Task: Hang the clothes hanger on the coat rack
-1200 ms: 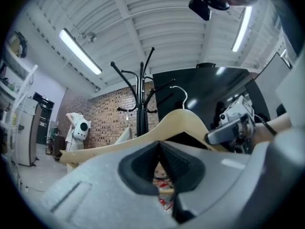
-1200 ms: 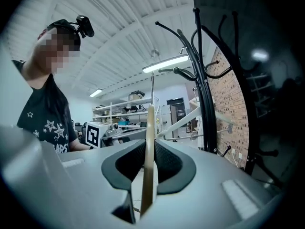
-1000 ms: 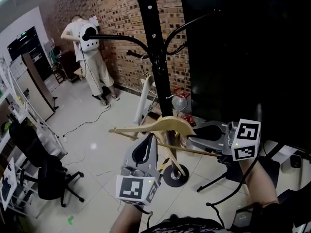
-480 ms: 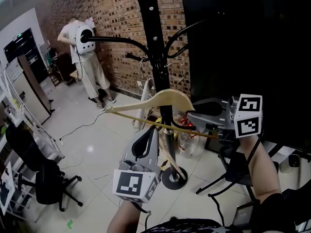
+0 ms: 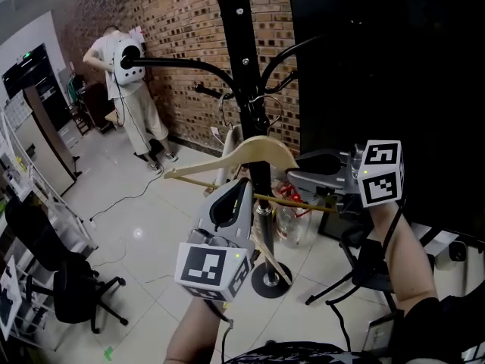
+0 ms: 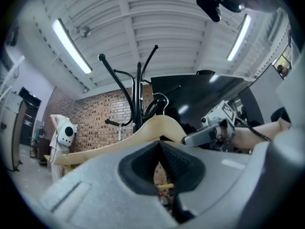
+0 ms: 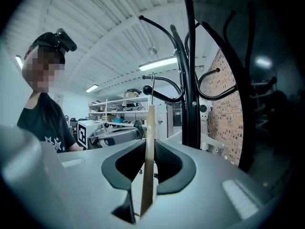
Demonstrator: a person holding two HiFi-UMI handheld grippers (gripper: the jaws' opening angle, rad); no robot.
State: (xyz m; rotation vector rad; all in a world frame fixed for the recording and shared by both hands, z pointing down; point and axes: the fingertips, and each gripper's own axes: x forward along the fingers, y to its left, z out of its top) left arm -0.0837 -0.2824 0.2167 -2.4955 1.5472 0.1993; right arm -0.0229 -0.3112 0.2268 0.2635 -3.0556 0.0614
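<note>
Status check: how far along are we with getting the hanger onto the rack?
Done: the wooden hanger is picked up, with the right claw clamped on its end. In hand: it is held up beside the coat rack pole. Left: it does not look hung on any rack arm yet.

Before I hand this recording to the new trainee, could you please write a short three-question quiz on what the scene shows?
1. True or false: the right gripper is shut on the wooden hanger.
2. The coat rack is: A black, B white, C bare wood.
3. Where does the other person stand?
Key: 1 true; 2 A; 3 by the brick wall, at the far left of the head view.
</note>
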